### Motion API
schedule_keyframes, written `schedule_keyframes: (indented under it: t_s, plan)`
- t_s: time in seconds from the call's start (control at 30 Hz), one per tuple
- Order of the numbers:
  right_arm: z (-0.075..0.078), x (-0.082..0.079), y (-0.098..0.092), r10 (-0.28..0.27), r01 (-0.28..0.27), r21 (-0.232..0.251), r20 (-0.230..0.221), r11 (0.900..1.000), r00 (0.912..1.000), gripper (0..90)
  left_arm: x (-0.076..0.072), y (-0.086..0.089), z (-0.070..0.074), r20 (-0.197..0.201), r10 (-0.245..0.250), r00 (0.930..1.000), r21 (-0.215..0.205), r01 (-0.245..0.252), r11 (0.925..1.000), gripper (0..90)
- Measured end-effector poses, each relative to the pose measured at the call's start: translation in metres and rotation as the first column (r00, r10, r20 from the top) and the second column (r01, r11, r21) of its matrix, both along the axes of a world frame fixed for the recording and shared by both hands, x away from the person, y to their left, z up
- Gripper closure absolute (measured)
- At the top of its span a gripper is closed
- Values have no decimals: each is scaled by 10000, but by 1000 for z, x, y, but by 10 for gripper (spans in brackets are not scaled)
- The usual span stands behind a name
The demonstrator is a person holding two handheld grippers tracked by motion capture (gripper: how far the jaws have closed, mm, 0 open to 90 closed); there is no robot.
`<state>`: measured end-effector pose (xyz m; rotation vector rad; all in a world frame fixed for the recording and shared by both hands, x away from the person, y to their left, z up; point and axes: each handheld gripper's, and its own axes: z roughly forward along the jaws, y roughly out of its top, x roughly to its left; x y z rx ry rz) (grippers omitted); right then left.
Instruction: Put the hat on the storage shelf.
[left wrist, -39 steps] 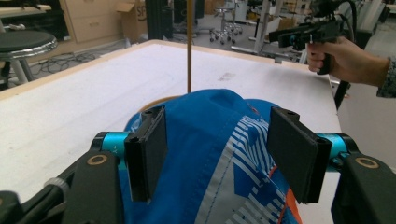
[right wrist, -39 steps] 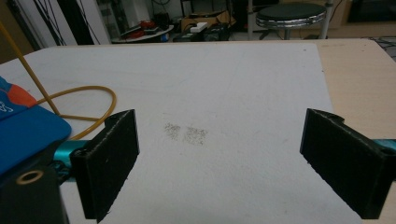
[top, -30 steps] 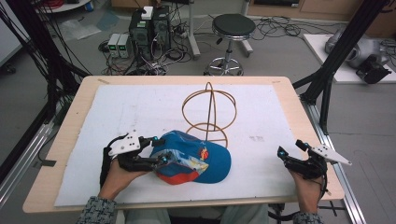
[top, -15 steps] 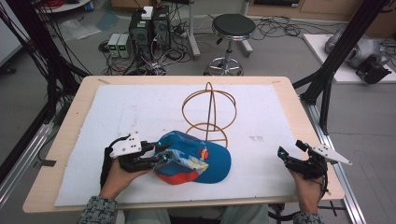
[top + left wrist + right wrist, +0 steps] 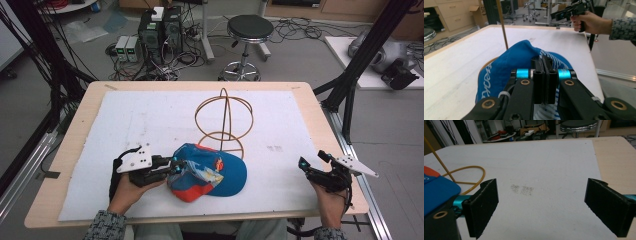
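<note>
- The blue cap (image 5: pixel 212 172) lies on the white mat (image 5: pixel 150 120) near the front edge of the table (image 5: pixel 80 115), its brim toward the person's right and the wire stand (image 5: pixel 223 120) just behind it
- The left gripper (image 5: pixel 172 167) meets the cap at its left edge; its jaws have just been closing and are now pressed together, pinching a fold of the cap's fabric, as the left gripper view (image 5: pixel 544 75) shows
- The right gripper (image 5: pixel 312 167) hangs over the mat's right edge, well apart from the cap, jaws spread wide with nothing between them (image 5: pixel 541 205)
</note>
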<state>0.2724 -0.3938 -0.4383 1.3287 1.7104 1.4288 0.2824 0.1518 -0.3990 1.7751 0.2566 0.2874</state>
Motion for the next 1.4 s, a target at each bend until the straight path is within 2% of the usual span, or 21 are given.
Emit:
schedule_keyframes:
  t_s: [0.23, 0.3, 0.37, 0.53, 0.57, 0.63, 0.9, 1.0, 1.1, 1.4]
  plan:
    - [-1, -1, -9, -276, 275, 254, 29, 9993, 9996, 110, -5, -6, 20, 337, -420, 9985, -38, 421, 9991, 882]
    - [-2, -2, -12, -334, 333, 331, 29, 9989, 9994, 110, -5, -7, 26, 436, -493, 9978, 89, 489, 9988, 882]
    - [-2, -2, -14, -436, 436, 383, 11, 9983, 9990, 110, -6, -9, 36, 569, -602, 9966, 303, 585, 9978, 882]
    - [-1, -3, -13, -427, 427, 438, -6, 9981, 9991, 110, -10, -10, 58, 889, -782, 9930, 380, 750, 9965, 882]
    - [-1, -3, -13, -424, 423, 441, -3, 9981, 9991, 110, -14, -9, 69, 1040, -854, 9909, 486, 807, 9956, 882]
    - [-1, -3, -13, -425, 425, 449, -2, 9981, 9991, 109, -15, -8, 73, 1124, -881, 9897, 526, 826, 9952, 882]
    - [-1, -4, -15, -515, 513, 505, 34, 9974, 9987, 110, -24, 0, 109, 1553, -1027, 9825, 409, 975, 9944, 882]
    - [-1, -4, -16, -510, 508, 529, 13, 9973, 9987, 110, -27, 2, 124, 1711, -1163, 9784, 366, 1116, 9931, 882]
    - [-1, -4, -15, -511, 511, 527, -15, 9973, 9987, 110, -31, 4, 143, 1942, -1369, 9714, 297, 1337, 9906, 882]
    - [-2, -4, -15, -535, 538, 593, -60, 9968, 9985, 110, -36, 4, 180, 2417, -1941, 9507, 197, 1951, 9806, 882]
